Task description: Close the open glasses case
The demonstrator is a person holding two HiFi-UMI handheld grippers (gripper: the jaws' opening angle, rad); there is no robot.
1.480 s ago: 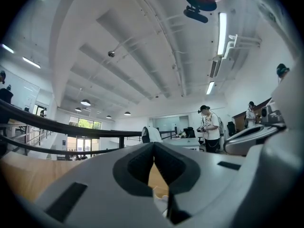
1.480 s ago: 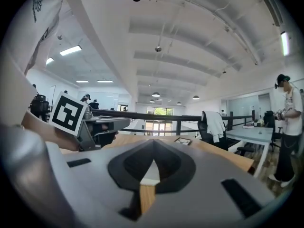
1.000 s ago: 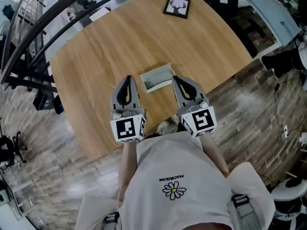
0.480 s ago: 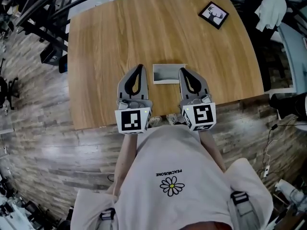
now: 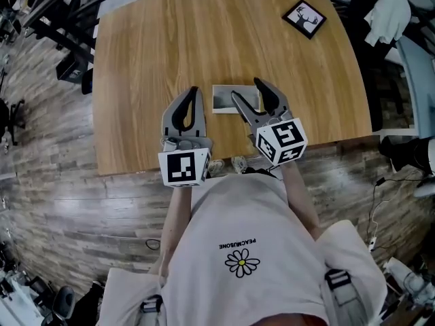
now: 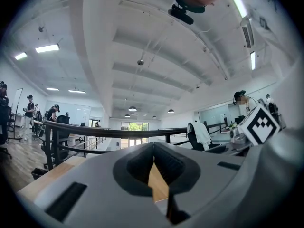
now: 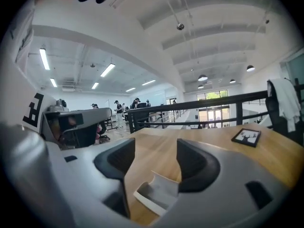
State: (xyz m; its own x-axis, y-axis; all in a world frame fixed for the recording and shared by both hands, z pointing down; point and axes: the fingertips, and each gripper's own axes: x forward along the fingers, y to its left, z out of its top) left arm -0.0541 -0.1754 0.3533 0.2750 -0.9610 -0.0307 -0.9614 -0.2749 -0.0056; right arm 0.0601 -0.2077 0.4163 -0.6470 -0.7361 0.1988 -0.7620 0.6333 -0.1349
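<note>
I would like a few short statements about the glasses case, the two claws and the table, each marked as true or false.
1. The glasses case lies open on the wooden table. True.
2. The left claw is wide open. False: its jaws stand together, with nothing between them.
3. The right claw is clamped on the case. False: its jaws are opening and stand apart. The case shows between them, but the pads do not press on it.
4. A black-framed deer picture lies near the table's far right corner, well apart from the case. True.
</note>
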